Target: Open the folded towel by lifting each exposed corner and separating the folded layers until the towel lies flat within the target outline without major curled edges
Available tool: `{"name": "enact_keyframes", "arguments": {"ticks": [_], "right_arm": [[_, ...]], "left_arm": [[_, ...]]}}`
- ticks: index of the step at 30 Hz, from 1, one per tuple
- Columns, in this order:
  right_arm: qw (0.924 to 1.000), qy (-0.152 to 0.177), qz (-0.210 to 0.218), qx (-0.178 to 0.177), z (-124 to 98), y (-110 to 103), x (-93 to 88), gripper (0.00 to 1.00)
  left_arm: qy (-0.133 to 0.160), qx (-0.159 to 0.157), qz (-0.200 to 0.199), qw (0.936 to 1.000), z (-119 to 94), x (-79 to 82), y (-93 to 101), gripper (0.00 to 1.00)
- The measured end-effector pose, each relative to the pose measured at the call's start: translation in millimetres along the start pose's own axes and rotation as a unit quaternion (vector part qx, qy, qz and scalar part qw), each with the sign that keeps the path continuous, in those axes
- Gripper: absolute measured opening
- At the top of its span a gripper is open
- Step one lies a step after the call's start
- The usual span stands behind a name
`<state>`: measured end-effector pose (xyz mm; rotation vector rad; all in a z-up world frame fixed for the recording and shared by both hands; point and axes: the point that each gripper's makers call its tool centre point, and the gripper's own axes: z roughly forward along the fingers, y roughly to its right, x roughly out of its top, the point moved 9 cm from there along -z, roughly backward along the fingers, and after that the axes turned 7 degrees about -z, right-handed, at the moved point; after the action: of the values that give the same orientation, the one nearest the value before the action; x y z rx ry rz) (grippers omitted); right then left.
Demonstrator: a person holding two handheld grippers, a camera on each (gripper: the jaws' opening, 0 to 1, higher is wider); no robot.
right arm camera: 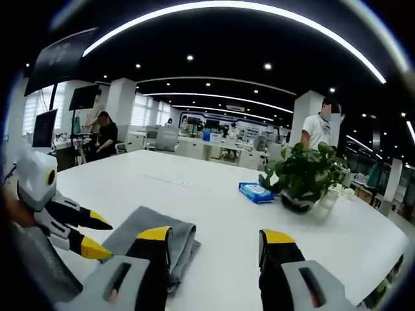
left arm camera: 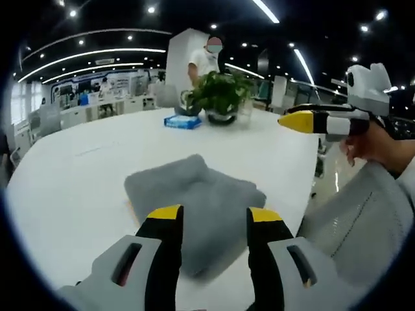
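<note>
In the left gripper view, the folded grey cloth towel point(left arm camera: 194, 214) lies lower centre on the white round table point(left arm camera: 71, 175). The left gripper point(left arm camera: 214, 217), jaws spread and empty, hovers low over its near edge, probably lining up on a corner. At right, the right gripper point(left arm camera: 295, 121) waits aloft, its jaws together there but spread in its own view, well apart from the potted green plant point(left arm camera: 220, 97).

Ahead of me on the broad white table point(left arm camera: 78, 162) sits a leafy green potted plant in a dark bowl point(right arm camera: 305, 175), with a flat blue packet of wipes point(right arm camera: 257, 192) just beside it. Behind the plant stands a person in a white shirt point(right arm camera: 319, 129); another person in dark clothes point(right arm camera: 104, 135) sits at a far desk.
</note>
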<state>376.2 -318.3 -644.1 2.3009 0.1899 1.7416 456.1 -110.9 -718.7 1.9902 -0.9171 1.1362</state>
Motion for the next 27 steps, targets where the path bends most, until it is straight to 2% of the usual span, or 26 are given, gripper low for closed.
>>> {"name": "enact_keyframes", "arguments": {"ticks": [11,17,27], "right_arm": [[0.9999,-0.010,0.012,0.000,1,2,-3.4,0.53],[0.9998,-0.015,0.008,0.002,2,1,-4.4,0.53],[0.9996,-0.025,0.010,0.008,4,0,-6.2,0.53]], "left_arm": [[-0.036,-0.034,0.017,0.9987,36,-15.7,13.2,0.37],[-0.048,-0.029,0.011,0.9984,45,-23.7,7.0,0.37],[-0.047,-0.032,0.013,0.9983,61,-20.8,-4.3,0.34]]}}
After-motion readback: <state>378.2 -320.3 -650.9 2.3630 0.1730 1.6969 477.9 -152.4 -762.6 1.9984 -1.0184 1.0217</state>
